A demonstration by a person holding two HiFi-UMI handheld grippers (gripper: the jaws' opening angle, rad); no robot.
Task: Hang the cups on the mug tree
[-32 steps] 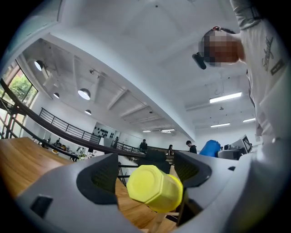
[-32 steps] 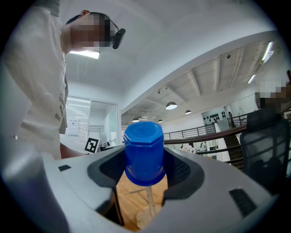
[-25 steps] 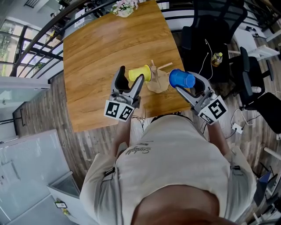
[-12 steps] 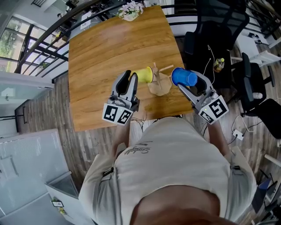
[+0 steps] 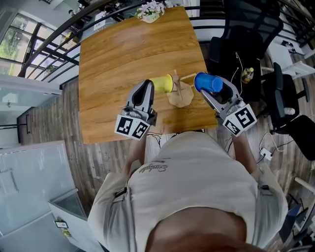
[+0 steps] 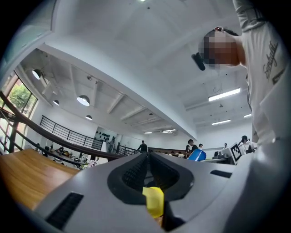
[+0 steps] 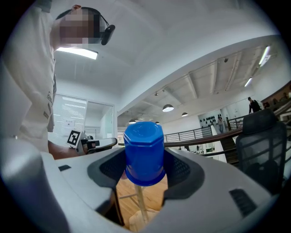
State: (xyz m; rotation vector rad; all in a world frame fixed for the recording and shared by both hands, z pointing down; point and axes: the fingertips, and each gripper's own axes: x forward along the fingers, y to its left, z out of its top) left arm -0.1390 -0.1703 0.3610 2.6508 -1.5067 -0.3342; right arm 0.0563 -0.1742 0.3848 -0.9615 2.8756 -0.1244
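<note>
– Cups first: where are they now?
– The yellow cup lies on its side over the wooden surface, just left of the mug tree. The left claw has just been closing, and now it pinches a thin yellow part of this cup between its dark ribbed pads. The blue cup is gripped in the right claw, at the other side of the tree.
– And how do they look?
– Both are smooth, each in one plain colour. The blue one has an end with flat sides and corners. The tree is of pale wood, with a thin stem, slanted pegs and a rounded base. In the right gripper view the stem shows just under the blue cup.
– What is around?
– Flowers at the far edge of the surface, black office chairs at the right, and a grey plank floor.
</note>
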